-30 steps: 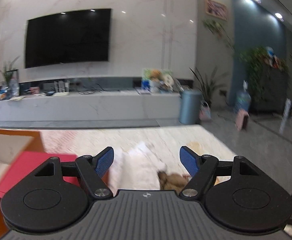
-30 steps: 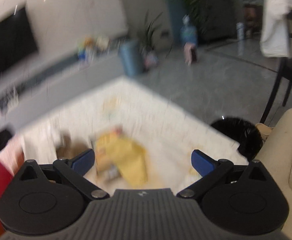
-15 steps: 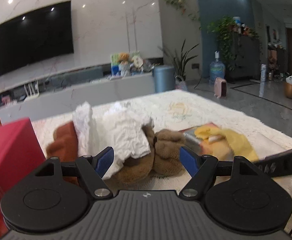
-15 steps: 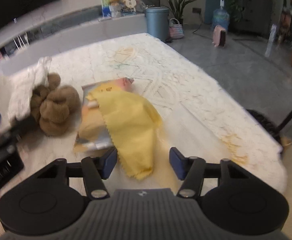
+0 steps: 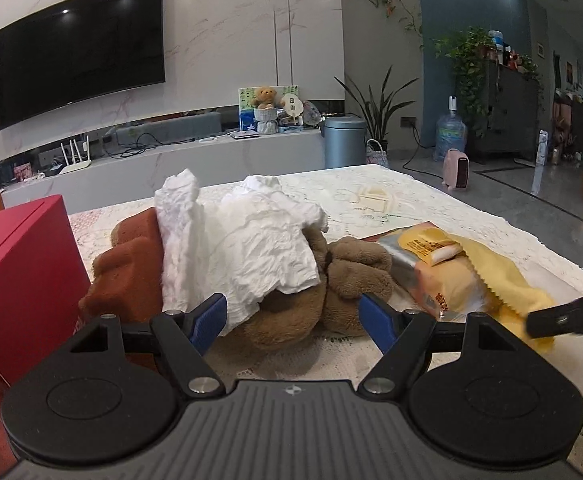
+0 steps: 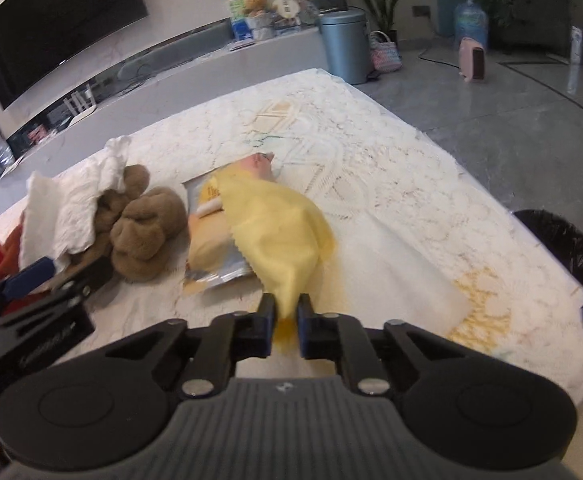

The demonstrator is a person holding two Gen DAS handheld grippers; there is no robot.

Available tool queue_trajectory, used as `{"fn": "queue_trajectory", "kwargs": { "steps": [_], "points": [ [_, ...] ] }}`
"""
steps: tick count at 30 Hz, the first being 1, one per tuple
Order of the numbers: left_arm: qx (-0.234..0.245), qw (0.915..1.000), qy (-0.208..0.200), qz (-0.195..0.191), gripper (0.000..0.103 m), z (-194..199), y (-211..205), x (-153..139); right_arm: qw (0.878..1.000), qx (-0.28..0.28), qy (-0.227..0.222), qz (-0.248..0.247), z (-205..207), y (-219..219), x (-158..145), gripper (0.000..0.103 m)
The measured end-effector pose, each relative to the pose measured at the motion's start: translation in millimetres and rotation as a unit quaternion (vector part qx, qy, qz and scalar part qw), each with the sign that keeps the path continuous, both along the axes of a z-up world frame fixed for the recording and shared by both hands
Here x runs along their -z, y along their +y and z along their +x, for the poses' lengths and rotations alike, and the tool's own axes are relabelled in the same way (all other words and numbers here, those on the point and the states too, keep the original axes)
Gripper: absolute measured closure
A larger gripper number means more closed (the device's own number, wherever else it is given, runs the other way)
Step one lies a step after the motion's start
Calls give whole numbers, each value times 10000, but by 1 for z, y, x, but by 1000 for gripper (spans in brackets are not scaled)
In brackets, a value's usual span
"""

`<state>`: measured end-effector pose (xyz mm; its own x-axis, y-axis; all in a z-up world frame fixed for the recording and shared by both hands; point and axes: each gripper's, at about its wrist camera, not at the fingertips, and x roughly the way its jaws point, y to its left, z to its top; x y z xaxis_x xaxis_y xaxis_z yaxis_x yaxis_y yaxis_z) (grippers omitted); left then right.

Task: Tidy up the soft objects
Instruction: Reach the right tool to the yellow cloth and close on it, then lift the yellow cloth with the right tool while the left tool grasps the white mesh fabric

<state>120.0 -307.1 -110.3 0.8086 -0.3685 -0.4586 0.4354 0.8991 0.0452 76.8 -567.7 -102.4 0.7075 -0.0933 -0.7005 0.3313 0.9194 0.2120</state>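
Moved since earlier: both grippers came down toward the table; right gripper [image 6: 284, 314] was spread wide a second ago and has just been closing, yellow cloth [image 6: 275, 224] now between its pads.
Right gripper: pinched narrow on the near corner of the yellow cloth; pads press the fabric.
Left gripper [image 5: 293, 320]: wide apart, same spread as before, holding nothing; brown plush toy [image 5: 323, 280] sits just ahead between the fingers, contact unclear.
Yellow cloth: draped over a snack packet [image 6: 207, 248], near edge pulled toward the right gripper.
Snack packet writing: orange print on the wrapper, too small to read.
White paper towel [image 5: 251, 248]: crumpled, lying on top of the plush toy.
Brown sponge [image 5: 127, 268]: left of the towel, touching it.
Red box [image 5: 15, 264]: at the left edge, just beside the sponge.
Table [image 6: 391, 184]: white lace cover, everything on it.
Other writing: none readable.
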Motion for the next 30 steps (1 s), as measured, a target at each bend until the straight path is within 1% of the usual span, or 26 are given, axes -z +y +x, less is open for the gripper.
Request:
{"fn": "queue_trajectory", "kwargs": {
  "steps": [3, 5, 6, 7, 9, 11, 14, 15, 16, 18, 19, 22, 24, 25, 27, 29, 30],
  "points": [
    [25, 10000, -30, 82, 15, -1, -3, 1, 9999, 35, -118, -98, -7, -3, -9, 99],
    [76, 9998, -73, 142, 15, -2, -5, 1, 9998, 88, -49, -180, -5, -1, -5, 93],
    [102, 9998, -104, 163, 15, -4, -6, 1, 9996, 95, 20, -249, -4, 1, -3, 88],
    [132, 9997, -140, 178, 15, -5, -6, 1, 9993, 89, 102, -362, -2, 4, -1, 75],
    [243, 9992, -230, 206, 15, -9, -9, 0, 9968, 105, 176, -775, 0, 13, 0, 64],
    [426, 9980, -377, 272, 15, -14, -11, -1, 9946, -14, 56, -1035, 3, 19, -1, 64],
    [603, 9947, -690, 458, 15, -23, -19, -3, 9945, -79, -205, -1023, 11, 20, 0, 65],
    [678, 9935, -739, 537, 15, -26, -22, -3, 9946, -168, -159, -1014, 15, 21, 3, 72],
    [761, 9923, -756, 617, 15, -28, -25, -3, 9946, -236, -70, -1004, 20, 21, 6, 86],
    [883, 9901, -761, 776, 15, -29, -31, -2, 9948, -220, -8, -992, 22, 21, 11, 94],
    [930, 9889, -791, 844, 15, -30, -34, -2, 9951, -173, -39, -972, 21, 20, 11, 103],
    [1028, 9855, -940, 973, 15, -35, -37, 0, 9964, 16, -292, -796, 10, 11, -1, 103],
    [1103, 9862, -884, 860, 16, -36, -34, 0, 9956, 207, -573, -708, -2, 6, -11, 103],
    [1172, 9876, -753, 727, 16, -34, -33, 0, 9942, 413, -739, -671, -10, 2, -17, 103],
    [1338, 9897, -343, 378, 16, -30, -29, -2, 9891, 827, -1045, -623, -26, -9, -28, 103],
    [1535, 9881, 71, 6, 16, -26, -31, -4, 9838, 1129, -1207, -701, -39, -18, -36, 103],
    [1623, 9864, 199, -146, 16, -25, -32, -4, 9813, 1285, -1243, -715, -44, -22, -39, 103]
  ]
}}
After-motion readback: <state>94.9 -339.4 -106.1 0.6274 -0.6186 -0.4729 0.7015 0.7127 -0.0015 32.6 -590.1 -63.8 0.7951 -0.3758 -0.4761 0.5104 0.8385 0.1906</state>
